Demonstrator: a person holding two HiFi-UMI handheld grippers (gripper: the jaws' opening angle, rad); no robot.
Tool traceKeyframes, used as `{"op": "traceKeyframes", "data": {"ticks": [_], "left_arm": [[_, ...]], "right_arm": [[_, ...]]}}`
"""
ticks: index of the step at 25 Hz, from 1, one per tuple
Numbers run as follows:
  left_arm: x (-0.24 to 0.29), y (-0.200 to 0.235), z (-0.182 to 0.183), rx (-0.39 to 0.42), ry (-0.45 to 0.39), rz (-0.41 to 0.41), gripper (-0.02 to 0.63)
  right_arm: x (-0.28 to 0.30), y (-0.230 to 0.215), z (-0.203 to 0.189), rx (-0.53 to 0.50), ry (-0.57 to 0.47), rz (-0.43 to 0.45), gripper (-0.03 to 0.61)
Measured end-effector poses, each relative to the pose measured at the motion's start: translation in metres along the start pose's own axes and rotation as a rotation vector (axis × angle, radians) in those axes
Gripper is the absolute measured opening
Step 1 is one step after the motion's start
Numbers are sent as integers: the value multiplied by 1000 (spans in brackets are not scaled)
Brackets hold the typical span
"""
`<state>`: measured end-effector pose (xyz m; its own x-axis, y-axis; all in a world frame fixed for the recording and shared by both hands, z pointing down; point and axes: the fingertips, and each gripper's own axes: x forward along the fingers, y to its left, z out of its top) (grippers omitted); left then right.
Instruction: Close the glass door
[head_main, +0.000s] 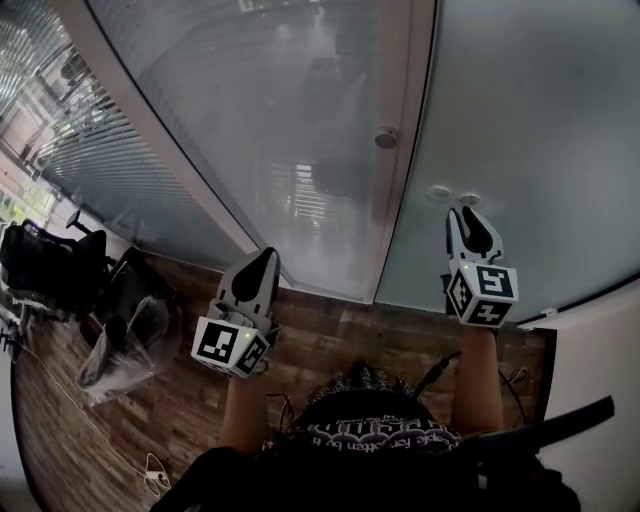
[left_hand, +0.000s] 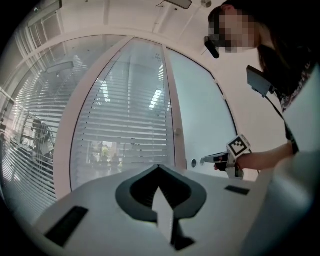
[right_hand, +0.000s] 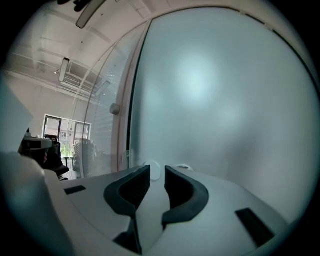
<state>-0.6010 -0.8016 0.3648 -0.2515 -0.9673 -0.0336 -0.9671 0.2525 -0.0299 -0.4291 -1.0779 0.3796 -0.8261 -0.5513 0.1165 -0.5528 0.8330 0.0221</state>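
The frosted glass door (head_main: 520, 130) stands upright, its edge along the pale frame (head_main: 405, 150), two round fittings (head_main: 440, 192) beside it.

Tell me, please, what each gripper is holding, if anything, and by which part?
Nothing is held: the left gripper has shut, empty jaws; the right gripper has open jaws before the frosted glass door.

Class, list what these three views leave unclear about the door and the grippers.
- Head view: whether the right gripper touches the glass door; seen from behind, any gap is hidden.
- Right gripper view: two round fittings, half hidden behind its fingers.
- All views: what lies behind the door; frosting blurs it.
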Motion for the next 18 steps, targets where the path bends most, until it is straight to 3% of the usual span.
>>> {"op": "traceKeyframes", "data": {"ticks": [3,7,11,18], "left_arm": [[3,-8,4,7,-14,-22,2],[4,-18,7,11,-25,-45,2],[7,-25,13,13,-28,-63,2],[7,-25,10,14,-30,-68,2]], "right_arm": [[-20,4,23,-12,-93,-1,8],[-40,4,43,5,-181,-6,3],[-55,7,60,-48,-245,-42,3],[-59,15,59,-82,-258,-64,2]]}}
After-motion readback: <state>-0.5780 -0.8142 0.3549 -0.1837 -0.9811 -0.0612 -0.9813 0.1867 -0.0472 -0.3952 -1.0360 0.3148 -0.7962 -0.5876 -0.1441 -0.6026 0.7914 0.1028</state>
